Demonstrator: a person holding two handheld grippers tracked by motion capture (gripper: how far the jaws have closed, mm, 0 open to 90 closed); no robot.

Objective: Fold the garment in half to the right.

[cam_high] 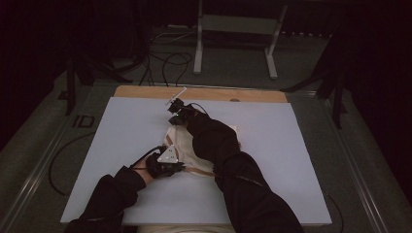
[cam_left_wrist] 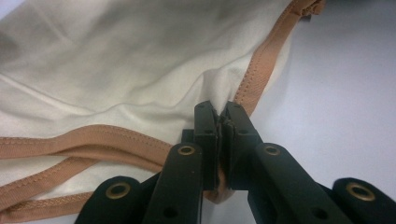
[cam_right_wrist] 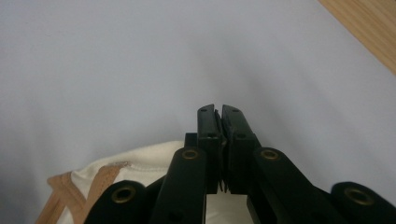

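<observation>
A cream garment [cam_high: 178,140] with tan trim lies in the middle of the pale table sheet [cam_high: 121,131]. My left gripper [cam_high: 180,166] is at its near left edge. In the left gripper view it [cam_left_wrist: 219,110] is shut on the tan trim [cam_left_wrist: 261,70], with cream cloth [cam_left_wrist: 116,60] spread beyond. My right gripper [cam_high: 173,120] is over the garment's far left corner, the sleeved arm crossing the cloth. In the right gripper view its jaws [cam_right_wrist: 218,110] are shut, and cream cloth [cam_right_wrist: 140,163] comes up under them from the lower left.
A wooden table edge [cam_high: 145,92] [cam_right_wrist: 373,28] runs along the far side of the sheet. Beyond it on the floor stand a white frame [cam_high: 199,48], black cables [cam_high: 165,63] and dark stand legs [cam_high: 73,82]. A cable [cam_high: 53,165] loops at the left.
</observation>
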